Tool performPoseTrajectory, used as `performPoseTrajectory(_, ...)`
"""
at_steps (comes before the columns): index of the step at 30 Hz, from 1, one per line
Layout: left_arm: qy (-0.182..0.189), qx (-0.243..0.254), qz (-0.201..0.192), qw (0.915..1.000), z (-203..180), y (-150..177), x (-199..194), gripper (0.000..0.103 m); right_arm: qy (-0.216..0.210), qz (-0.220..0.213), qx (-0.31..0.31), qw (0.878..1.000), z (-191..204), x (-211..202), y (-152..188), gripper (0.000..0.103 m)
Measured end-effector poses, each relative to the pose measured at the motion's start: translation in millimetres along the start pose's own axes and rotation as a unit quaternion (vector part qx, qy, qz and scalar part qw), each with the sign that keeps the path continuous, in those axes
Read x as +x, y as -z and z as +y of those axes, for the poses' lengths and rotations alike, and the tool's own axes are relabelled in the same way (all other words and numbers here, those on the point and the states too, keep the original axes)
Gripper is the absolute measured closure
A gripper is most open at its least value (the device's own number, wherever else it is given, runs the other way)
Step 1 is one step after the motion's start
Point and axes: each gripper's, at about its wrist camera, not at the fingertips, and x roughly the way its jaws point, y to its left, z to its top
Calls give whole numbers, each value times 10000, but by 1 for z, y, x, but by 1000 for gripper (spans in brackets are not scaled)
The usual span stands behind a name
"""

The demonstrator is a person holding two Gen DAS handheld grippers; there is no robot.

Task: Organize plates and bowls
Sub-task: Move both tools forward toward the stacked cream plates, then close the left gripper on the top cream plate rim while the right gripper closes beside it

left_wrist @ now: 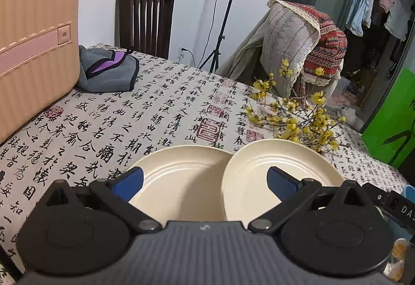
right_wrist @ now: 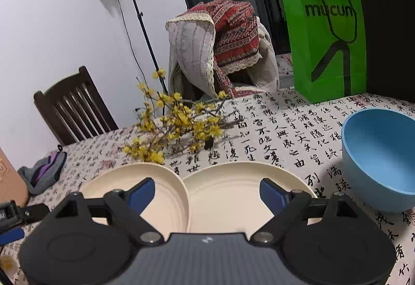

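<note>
Your table point(right_wrist: 285, 129) (calligraphy cloth) carries everything. Pink suitcase point(left_wrist: 33, 33) at 10 o'clock in left view. Green bag point(right_wrist: 326, 38) at 1 o'clock in right view. Blue bowl point(right_wrist: 381, 158) at 3 o'clock, apart from plates. Two cream plates side by side at 6 o'clock: left plate point(right_wrist: 166, 194), right plate point(right_wrist: 233, 194), rims touching. Yellow flower sprig point(right_wrist: 176, 126) just beyond at 12. Your left gripper point(left_wrist: 205, 181) and right gripper point(right_wrist: 207, 191) both spread wide over plates, gripping nothing.

A peach suitcase point(left_wrist: 33, 33) stood on the calligraphy tablecloth point(left_wrist: 109, 124), a grey-and-purple cloth point(left_wrist: 109, 72) just beside it. Yellow blossom branches point(right_wrist: 176, 126) lay mid-table — a green paper bag point(right_wrist: 326, 38) stood behind.
</note>
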Motion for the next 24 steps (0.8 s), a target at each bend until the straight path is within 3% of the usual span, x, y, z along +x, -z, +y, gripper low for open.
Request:
performPoseTrajectory(1, -18, 8, 45, 10000, -1, 1, 2, 0, -18, 33, -7, 10000, 0, 1, 0, 30)
performPoseTrajectory(4, -13, -15, 78, 10000, 1, 2, 7, 0, -40, 79, 8, 10000, -3, 6, 3, 34)
performPoseTrajectory(8, 34, -62, 159, 9998, 2, 5, 14, 1, -48, 226, -110, 9997, 1, 16, 8, 50)
performPoseTrajectory(14, -60, 122, 126, 9998, -6, 10, 19, 6, -63, 218, -291, 9993, 10, 19, 13, 50)
performPoseTrajectory(24, 137, 156, 144, 9997, -10, 12, 19, 31, -244, 349, -191, 9989, 9, 23, 16, 69)
